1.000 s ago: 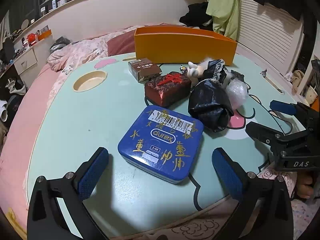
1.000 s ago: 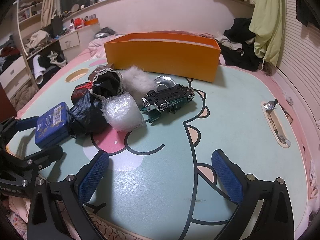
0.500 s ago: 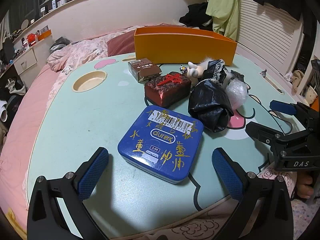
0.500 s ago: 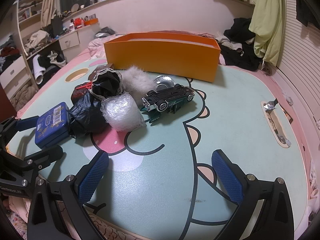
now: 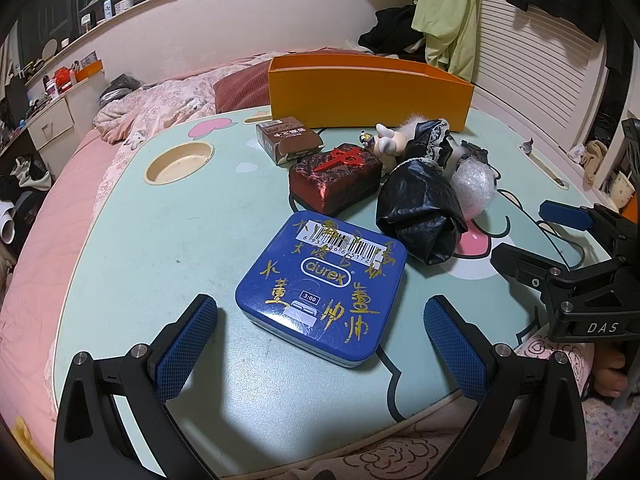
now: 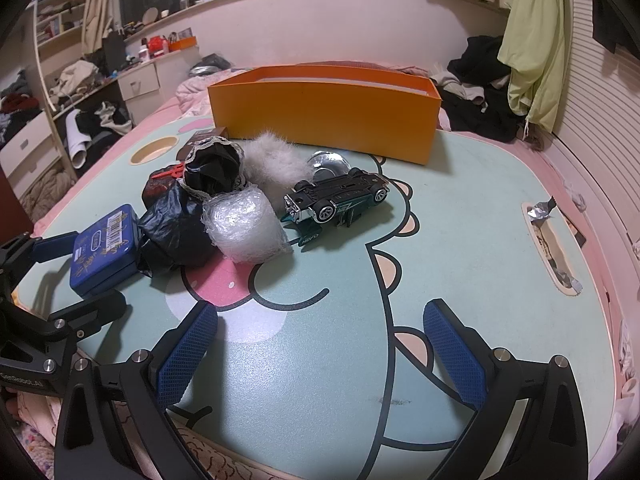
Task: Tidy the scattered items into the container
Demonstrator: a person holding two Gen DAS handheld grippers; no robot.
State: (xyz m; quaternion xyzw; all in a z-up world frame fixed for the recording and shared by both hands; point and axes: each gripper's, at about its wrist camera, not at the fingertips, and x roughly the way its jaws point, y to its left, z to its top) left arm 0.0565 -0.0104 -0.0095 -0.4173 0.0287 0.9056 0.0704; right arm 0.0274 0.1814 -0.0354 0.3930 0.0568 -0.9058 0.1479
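A blue tin (image 5: 324, 288) lies flat near the table's front edge, just ahead of my open left gripper (image 5: 320, 346), whose fingers stand wider than the tin. Behind it sit a dark red box (image 5: 336, 178), a brown carton (image 5: 288, 138), a crumpled black bag (image 5: 420, 210), a bubble-wrap ball (image 5: 474, 184) and a small white figure (image 5: 386, 145). The orange container (image 5: 368, 90) stands at the table's far side. In the right wrist view my right gripper (image 6: 320, 350) hangs open over bare tabletop. An overturned toy car (image 6: 340, 198) and a grey fluffy piece (image 6: 276, 162) lie ahead of it.
The round mint-green table (image 6: 480, 240) has a cup recess (image 5: 179, 161) at the left and a slot (image 6: 554, 250) at the right. A pink bed (image 5: 52, 216) surrounds it. A shiny round object (image 6: 330, 162) lies by the car. Clothes hang at the back right.
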